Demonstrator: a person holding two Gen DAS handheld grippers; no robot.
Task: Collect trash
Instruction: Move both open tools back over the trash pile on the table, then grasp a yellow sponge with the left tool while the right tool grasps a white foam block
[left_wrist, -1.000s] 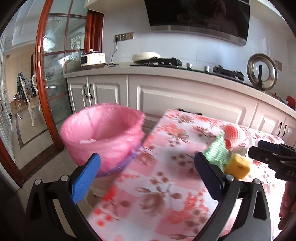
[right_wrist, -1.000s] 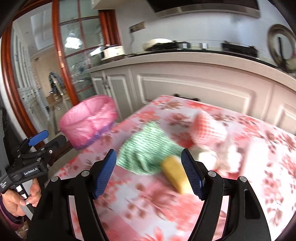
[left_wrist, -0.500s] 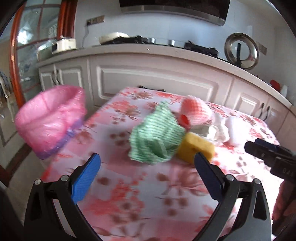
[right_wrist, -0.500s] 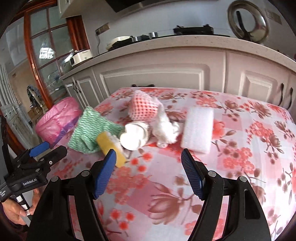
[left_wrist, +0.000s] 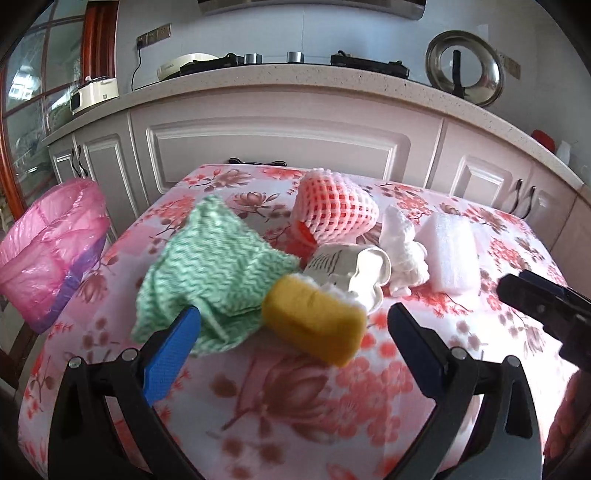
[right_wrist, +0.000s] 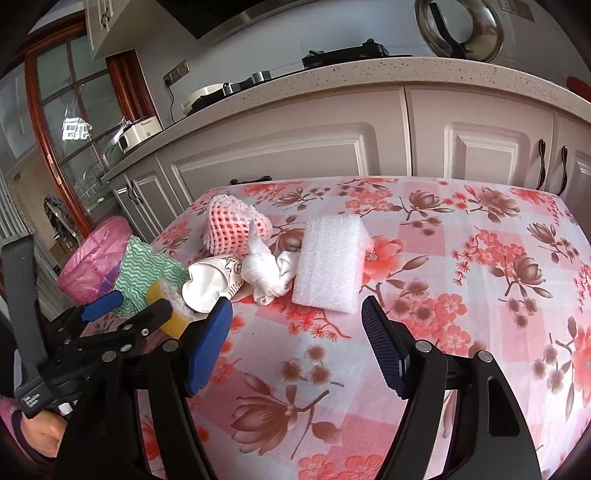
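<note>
Trash lies in a cluster on the floral tablecloth (left_wrist: 280, 398): a green wavy cloth (left_wrist: 210, 269), a yellow sponge (left_wrist: 314, 323), a crushed white paper cup (left_wrist: 351, 267), a pink foam fruit net (left_wrist: 332, 210), a crumpled white tissue (left_wrist: 402, 254) and a white foam block (left_wrist: 450, 254). My left gripper (left_wrist: 291, 339) is open, its fingers either side of the sponge and just short of it. My right gripper (right_wrist: 295, 332) is open and empty just in front of the foam block (right_wrist: 328, 273). The pink-lined bin (left_wrist: 51, 251) stands off the table's left edge.
White kitchen cabinets (left_wrist: 280, 144) and a counter with a stove run behind the table. A glass door with a red wooden frame (right_wrist: 48, 147) is at the left. The left gripper shows in the right wrist view (right_wrist: 122, 314).
Both grippers have swung from the bin side toward the trash pile and moved closer. The left gripper now frames the sponge; the right now faces the foam block.
</note>
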